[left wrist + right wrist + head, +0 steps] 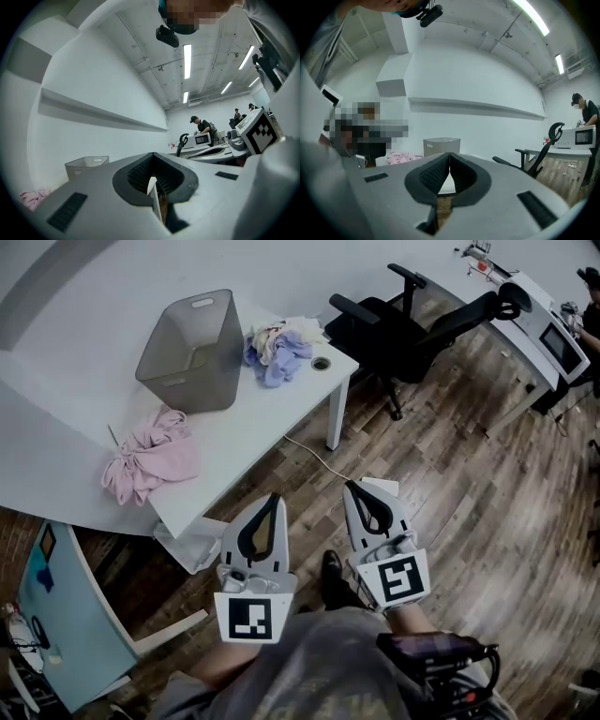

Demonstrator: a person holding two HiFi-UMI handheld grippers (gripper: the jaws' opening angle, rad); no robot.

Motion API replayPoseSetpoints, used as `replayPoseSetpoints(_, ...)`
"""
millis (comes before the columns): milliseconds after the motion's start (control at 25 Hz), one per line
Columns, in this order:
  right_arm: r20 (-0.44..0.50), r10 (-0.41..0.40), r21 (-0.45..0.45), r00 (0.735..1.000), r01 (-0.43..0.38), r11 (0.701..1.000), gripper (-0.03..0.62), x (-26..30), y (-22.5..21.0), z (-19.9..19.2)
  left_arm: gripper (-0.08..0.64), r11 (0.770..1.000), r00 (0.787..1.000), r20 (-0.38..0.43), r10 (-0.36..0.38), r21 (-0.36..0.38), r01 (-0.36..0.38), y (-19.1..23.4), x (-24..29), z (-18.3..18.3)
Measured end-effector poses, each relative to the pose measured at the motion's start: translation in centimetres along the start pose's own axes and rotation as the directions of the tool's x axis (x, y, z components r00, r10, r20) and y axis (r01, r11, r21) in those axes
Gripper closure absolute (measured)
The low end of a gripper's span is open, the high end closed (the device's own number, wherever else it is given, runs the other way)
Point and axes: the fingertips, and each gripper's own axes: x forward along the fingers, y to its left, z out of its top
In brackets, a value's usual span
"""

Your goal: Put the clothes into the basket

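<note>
Above the floor (469, 502), left gripper (274, 498), right gripper (348, 487), fingers (281, 531) closed on nothing

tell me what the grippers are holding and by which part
Nothing is held. The left gripper and the right gripper are both shut with nothing between the jaws, away from the pink clothes.

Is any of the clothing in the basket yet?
No, the basket is empty; the pink clothes and lavender pile lie on the table beside it.

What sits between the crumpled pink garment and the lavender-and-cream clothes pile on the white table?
The grey translucent plastic basket stands between them, as the head view shows plainly.
</note>
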Motion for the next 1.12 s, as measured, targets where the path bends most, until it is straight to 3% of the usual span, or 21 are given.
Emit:
replayPoseSetpoints(320, 0.014, 0.093, 0.005, 0.996, -0.093, 0.996, 0.584, 4.9, -3.6, 0.7, 0.552, 0.998, 0.998, 0.022, 0.060, 0.018, -0.060, 0.5, 6.1, 1.5)
replayPoseSetpoints(640, 0.060, 0.157, -0.053, 0.986, -0.154, 0.987, 0.584, 9.3, -5.0, 3.2, 0.552, 0.990, 0.988, 0.072, 0.137, 0.027, -0.139, 3.5, 9.0, 3.2)
replayPoseSetpoints(1120, 0.038, 0.187, -0.052, 0.982, -0.185, 0.981, 0.584, 18.9, -7.1, 2.0, 0.552, 0.983, 0.982, 0.050, 0.182, 0.009, -0.183, 9.9, 15.5, 0.8)
